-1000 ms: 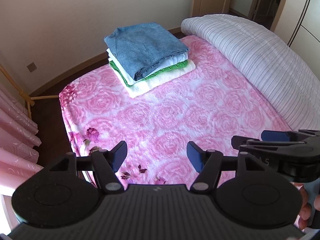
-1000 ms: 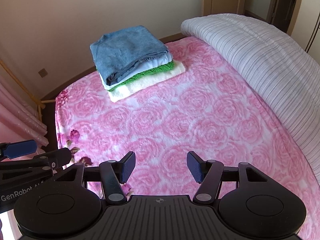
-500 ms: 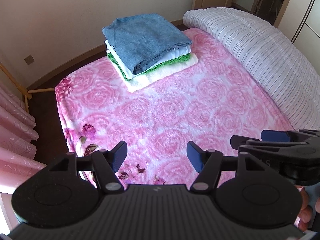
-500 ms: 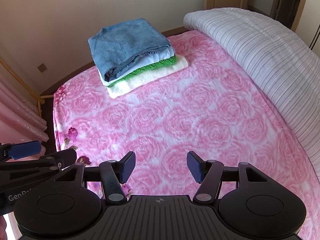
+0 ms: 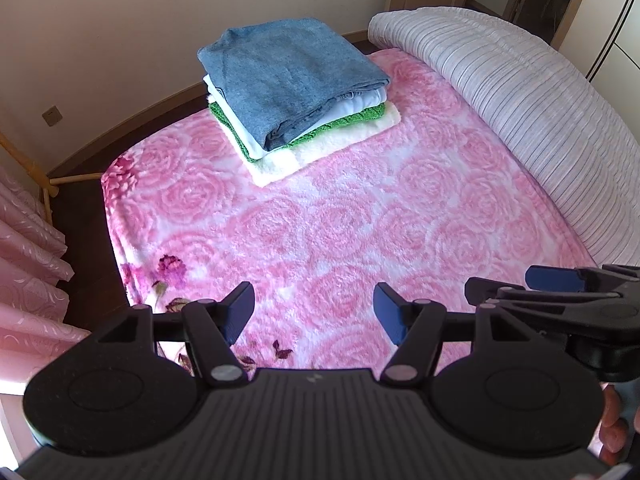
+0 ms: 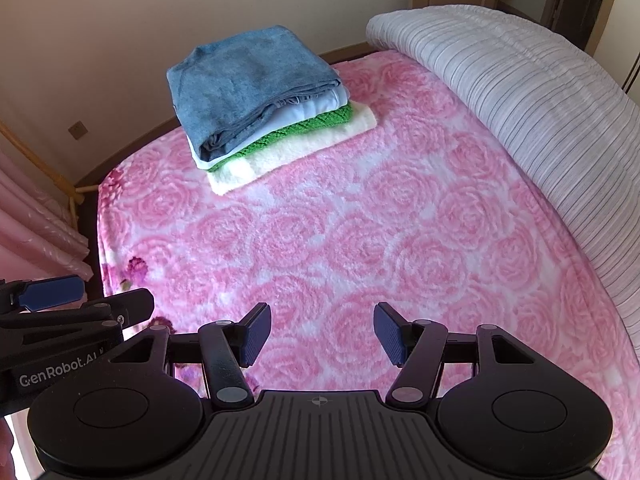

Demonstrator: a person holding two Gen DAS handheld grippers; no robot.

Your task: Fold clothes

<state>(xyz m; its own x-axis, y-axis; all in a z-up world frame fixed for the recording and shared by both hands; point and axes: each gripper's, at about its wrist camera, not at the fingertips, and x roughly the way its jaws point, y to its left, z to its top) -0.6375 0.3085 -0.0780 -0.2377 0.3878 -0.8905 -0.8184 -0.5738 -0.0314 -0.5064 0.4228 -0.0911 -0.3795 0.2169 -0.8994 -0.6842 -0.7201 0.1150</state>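
A stack of folded clothes (image 5: 296, 84) (image 6: 256, 92) sits at the far corner of the bed: a blue piece on top, then white, green knit and cream beneath. My left gripper (image 5: 314, 316) hangs open over the pink rose blanket (image 5: 340, 220), well short of the stack, with nothing between its blue pads. My right gripper (image 6: 320, 334) is open too, above the blanket (image 6: 360, 240), also empty. Each gripper shows at the edge of the other's view: the right gripper (image 5: 520, 284) and the left gripper (image 6: 92, 302).
A striped pale quilt (image 5: 520, 112) (image 6: 540, 100) lies rolled along the right side of the bed. Pink curtains (image 5: 28, 264) and a wooden rack (image 5: 44, 176) stand on the left. Dark floor (image 5: 84, 264) and a cream wall (image 5: 120, 32) border the bed's far corner.
Both grippers have moved forward and a little lower toward the stack, which now looks larger and higher in both views. Their jaws stayed open.
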